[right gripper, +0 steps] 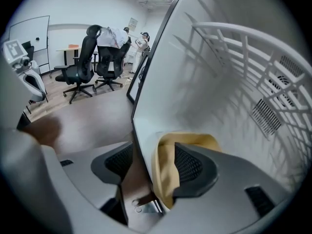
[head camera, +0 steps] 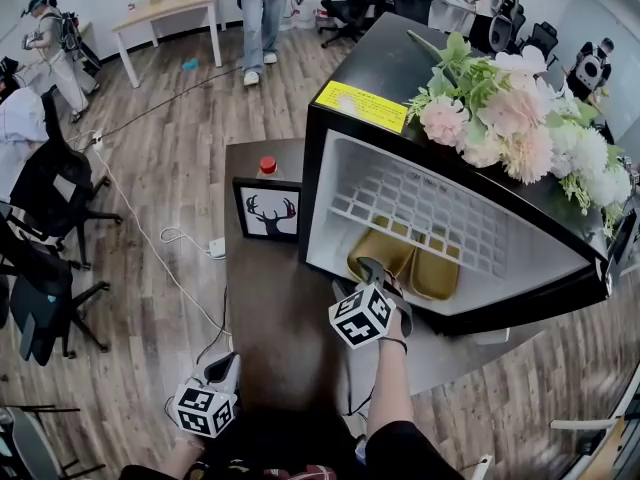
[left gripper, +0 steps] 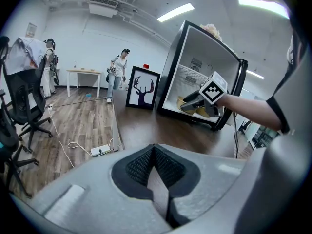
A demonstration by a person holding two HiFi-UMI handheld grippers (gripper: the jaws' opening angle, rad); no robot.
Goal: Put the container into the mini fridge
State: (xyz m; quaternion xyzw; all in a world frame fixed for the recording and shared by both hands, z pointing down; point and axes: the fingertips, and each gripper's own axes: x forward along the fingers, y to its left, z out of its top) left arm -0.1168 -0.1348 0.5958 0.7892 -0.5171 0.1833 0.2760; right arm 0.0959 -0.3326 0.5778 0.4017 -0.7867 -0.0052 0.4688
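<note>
Yellow container (head camera: 405, 256) on mini fridge (head camera: 380, 63) floor, at the front lip, under wire shelf (head camera: 420, 208). Right gripper (head camera: 378, 271) jaws apart, container rim between. Left gripper (head camera: 222, 370) closed, empty, well back. Top sticker (head camera: 362, 105) unreadable.

Container (head camera: 405, 258) in fridge (head camera: 316, 168) under shelf (head camera: 420, 208); flowers (head camera: 510, 118) atop; bottle (head camera: 267, 166) apparently behind picture (head camera: 267, 211).

Black mini fridge (head camera: 390, 58), white inside — yellow label (head camera: 362, 105), mustard-yellow container (head camera: 405, 258) — pink-and-white flowers (head camera: 520, 128).
</note>
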